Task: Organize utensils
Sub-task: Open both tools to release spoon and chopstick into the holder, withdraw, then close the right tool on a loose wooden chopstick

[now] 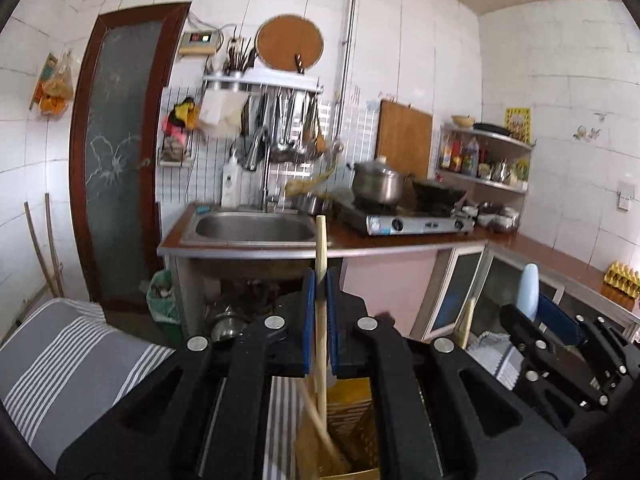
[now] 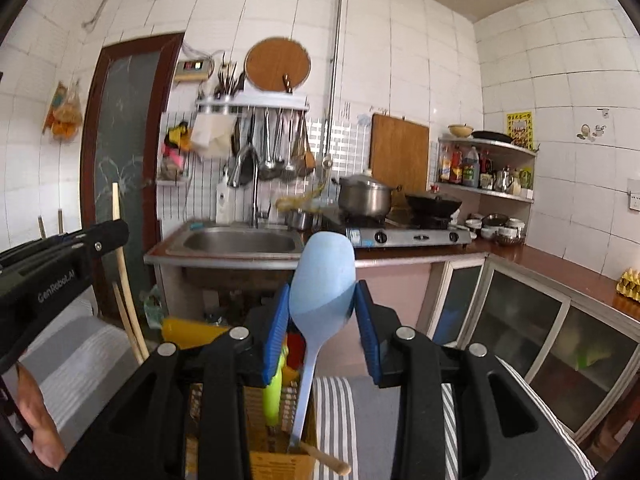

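My left gripper (image 1: 319, 280) is shut on a pale wooden chopstick (image 1: 320, 248) that stands upright, its lower end down in a yellow slotted utensil holder (image 1: 352, 404). My right gripper (image 2: 322, 304) is shut on the head of a light blue rice paddle (image 2: 324, 280), whose handle reaches down into the yellow holder (image 2: 276, 460). A green utensil (image 2: 274, 392) and a wooden handle (image 2: 326, 460) also sit in the holder. The right gripper (image 1: 560, 324) with the paddle (image 1: 527, 290) shows at the right of the left wrist view. The left gripper's body (image 2: 60, 264) shows at the left of the right wrist view.
A grey striped cloth (image 1: 72, 360) lies under the holder. Behind are a steel sink (image 1: 256, 228), a gas stove (image 1: 416, 222) with a pot (image 1: 376, 182) and a wok, a rack of hanging utensils (image 1: 280, 128), corner shelves (image 1: 484, 156) and glass-door cabinets (image 2: 540, 332).
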`<state>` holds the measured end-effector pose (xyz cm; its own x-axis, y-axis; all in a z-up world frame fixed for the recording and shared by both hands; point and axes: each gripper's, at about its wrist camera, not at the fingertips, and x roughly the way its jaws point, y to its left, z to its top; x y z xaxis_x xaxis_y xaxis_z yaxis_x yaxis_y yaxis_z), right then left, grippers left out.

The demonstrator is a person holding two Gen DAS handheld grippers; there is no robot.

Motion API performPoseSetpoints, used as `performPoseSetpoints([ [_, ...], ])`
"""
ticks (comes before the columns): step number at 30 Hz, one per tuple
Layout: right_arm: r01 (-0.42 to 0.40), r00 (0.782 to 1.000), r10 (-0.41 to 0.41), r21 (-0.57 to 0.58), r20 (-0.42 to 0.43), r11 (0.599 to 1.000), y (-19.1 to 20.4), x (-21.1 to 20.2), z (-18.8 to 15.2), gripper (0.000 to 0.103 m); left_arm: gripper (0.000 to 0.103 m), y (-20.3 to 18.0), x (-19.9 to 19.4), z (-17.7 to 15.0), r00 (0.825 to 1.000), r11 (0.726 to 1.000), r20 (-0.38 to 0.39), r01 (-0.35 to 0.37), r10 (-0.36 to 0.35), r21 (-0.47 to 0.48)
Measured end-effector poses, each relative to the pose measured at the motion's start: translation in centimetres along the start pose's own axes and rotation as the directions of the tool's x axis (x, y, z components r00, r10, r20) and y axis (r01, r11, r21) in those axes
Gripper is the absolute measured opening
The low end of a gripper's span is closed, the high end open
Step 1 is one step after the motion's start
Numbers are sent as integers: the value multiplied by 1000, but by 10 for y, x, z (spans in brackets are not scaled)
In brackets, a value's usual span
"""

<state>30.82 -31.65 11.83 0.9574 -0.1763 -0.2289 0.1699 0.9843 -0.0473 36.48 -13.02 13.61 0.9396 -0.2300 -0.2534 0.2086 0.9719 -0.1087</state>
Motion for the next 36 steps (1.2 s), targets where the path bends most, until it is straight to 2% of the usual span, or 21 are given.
performPoseSetpoints([
  [2,-6,999,5,-16,-55,1000,-1,3,2,34,6,6,-2,3,1000,1000,-12,-5,5,-4],
  [3,-9,997,7,-20,-78,1000,-1,3,3,34,11,10,-6,7,1000,1000,-20,-4,4,-6],
  [5,9,994,-12,-28,-107,1000,-5,-3,7,44,31,17,-18,14,999,1000,-35,1,-2,-20],
  [6,17,992,-20,-28,-121,999,-6,-6,9,48,47,23,-28,19,999,1000,-46,-3,2,-30],
  [7,18,989,-21,-18,-150,1000,-10,-12,10,54,56,27,-33,22,999,999,-48,-11,9,-31],
  [8,10,987,-11,-6,-159,1000,-13,-18,10,54,60,31,-41,23,999,999,-45,-23,22,-31],
  [10,13,986,-12,6,-167,1000,-16,-33,9,54,74,40,-61,23,997,998,-55,-59,58,-4],
  [13,17,984,-13,21,-177,1000,-20,-62,-1,61,88,50,-86,14,992,994,-72,-102,104,33],
  [15,10,981,-4,30,-195,1000,-20,-78,-11,63,94,58,-103,1,989,992,-93,-114,118,53],
  [17,-6,973,13,32,-232,999,-16,-93,-26,65,98,64,-115,-14,985,990,-118,-122,130,69],
  [21,-26,951,30,17,-309,1000,2,-119,-70,65,98,82,-130,-58,967,988,-210,-125,142,92],
  [23,-45,937,47,14,-347,999,10,-125,-89,65,98,89,-133,-82,953,987,-265,-122,147,109],
  [29,-70,887,72,22,-456,997,38,-134,-137,65,98,106,-133,-135,912,976,-361,-145,196,166],
  [36,-43,827,63,49,-558,998,68,-127,-165,65,98,123,-121,-165,861,969,-454,-162,232,188],
])
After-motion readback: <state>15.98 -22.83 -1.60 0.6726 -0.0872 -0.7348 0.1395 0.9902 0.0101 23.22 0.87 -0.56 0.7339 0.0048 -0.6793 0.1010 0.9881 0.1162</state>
